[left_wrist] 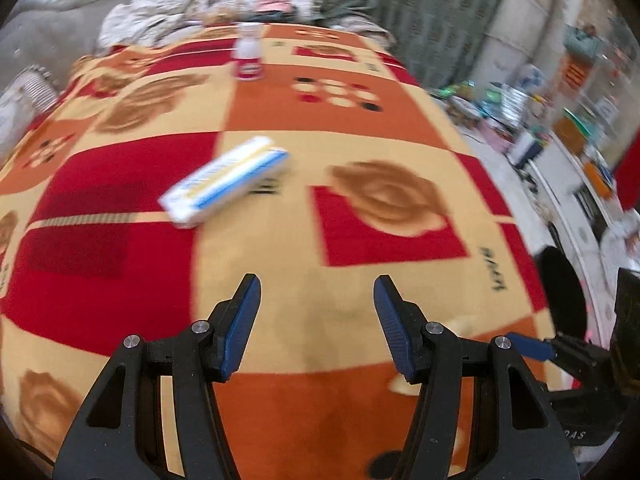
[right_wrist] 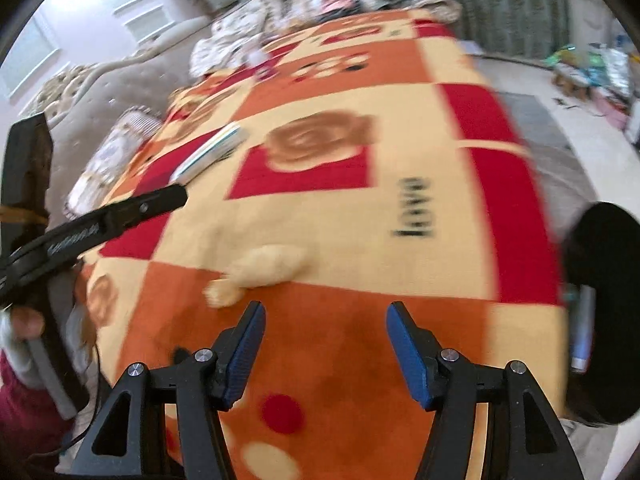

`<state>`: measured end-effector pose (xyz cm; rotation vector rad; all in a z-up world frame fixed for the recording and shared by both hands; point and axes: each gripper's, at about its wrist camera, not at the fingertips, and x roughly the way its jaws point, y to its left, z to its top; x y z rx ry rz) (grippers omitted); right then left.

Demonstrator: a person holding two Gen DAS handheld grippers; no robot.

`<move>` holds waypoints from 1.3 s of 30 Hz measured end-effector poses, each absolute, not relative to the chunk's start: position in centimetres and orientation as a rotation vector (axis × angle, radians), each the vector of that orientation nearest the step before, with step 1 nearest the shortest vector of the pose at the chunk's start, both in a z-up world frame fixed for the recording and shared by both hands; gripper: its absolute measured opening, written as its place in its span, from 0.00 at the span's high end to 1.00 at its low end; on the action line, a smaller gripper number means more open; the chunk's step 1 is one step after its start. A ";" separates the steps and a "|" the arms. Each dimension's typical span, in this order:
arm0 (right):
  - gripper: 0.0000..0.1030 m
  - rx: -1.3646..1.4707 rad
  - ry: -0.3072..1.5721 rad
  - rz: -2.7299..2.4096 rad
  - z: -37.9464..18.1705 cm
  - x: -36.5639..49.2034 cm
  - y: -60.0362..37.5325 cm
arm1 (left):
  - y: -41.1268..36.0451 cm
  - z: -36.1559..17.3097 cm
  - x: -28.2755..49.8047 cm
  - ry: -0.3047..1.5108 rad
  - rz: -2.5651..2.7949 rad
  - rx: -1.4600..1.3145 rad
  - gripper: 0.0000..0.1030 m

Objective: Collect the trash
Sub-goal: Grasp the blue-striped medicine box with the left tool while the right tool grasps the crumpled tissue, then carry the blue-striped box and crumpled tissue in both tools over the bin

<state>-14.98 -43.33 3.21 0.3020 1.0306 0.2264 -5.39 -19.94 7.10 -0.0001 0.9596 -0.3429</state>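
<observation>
A long white box with blue and yellow stripes (left_wrist: 226, 180) lies on the red, orange and cream blanket (left_wrist: 320, 240), ahead and left of my open, empty left gripper (left_wrist: 316, 292). A small white bottle with a red label (left_wrist: 249, 58) stands farther back. In the right wrist view a crumpled cream tissue (right_wrist: 260, 274) lies just ahead and left of my open, empty right gripper (right_wrist: 325, 318). The box (right_wrist: 212, 152) and the bottle (right_wrist: 262, 66) show farther back. The left gripper's black finger (right_wrist: 120, 212) reaches in from the left.
The blanket covers a bed with pillows (left_wrist: 160, 12) and a padded headboard (right_wrist: 120, 80). Green curtains (left_wrist: 420, 4) hang behind. The bed's right edge drops to a floor with cluttered items (left_wrist: 500, 108). A black round object (right_wrist: 600, 312) sits at the right.
</observation>
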 end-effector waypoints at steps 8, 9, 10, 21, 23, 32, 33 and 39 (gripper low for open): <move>0.41 0.220 1.048 0.258 1.6 -10.8 -37.6 | -15.4 6.4 -1.2 0.950 -0.290 -0.014 0.44; 0.44 0.193 1.041 0.256 1.7 -10.6 -37.0 | -15.3 6.3 -0.5 0.946 -0.289 -0.004 0.44; 0.47 0.172 1.033 0.259 1.7 -10.5 -36.6 | -15.3 6.2 0.3 0.941 -0.290 0.005 0.43; 0.58 0.108 1.014 0.301 1.4 -10.4 -36.9 | -18.2 3.0 7.7 0.982 -0.337 0.206 0.40; 0.57 0.119 1.008 0.299 1.4 -10.6 -37.0 | -18.8 2.5 8.5 0.995 -0.334 0.236 0.40; 0.65 0.097 0.977 0.277 1.5 -11.0 -36.9 | -19.4 2.2 7.8 1.037 -0.342 0.157 0.51; 0.68 0.098 0.979 0.278 1.6 -11.0 -36.9 | -19.4 2.4 7.2 1.034 -0.350 0.146 0.53; 0.69 0.112 0.953 0.283 2.7 -11.1 -37.5 | -19.7 4.4 2.1 1.012 -0.366 0.087 0.56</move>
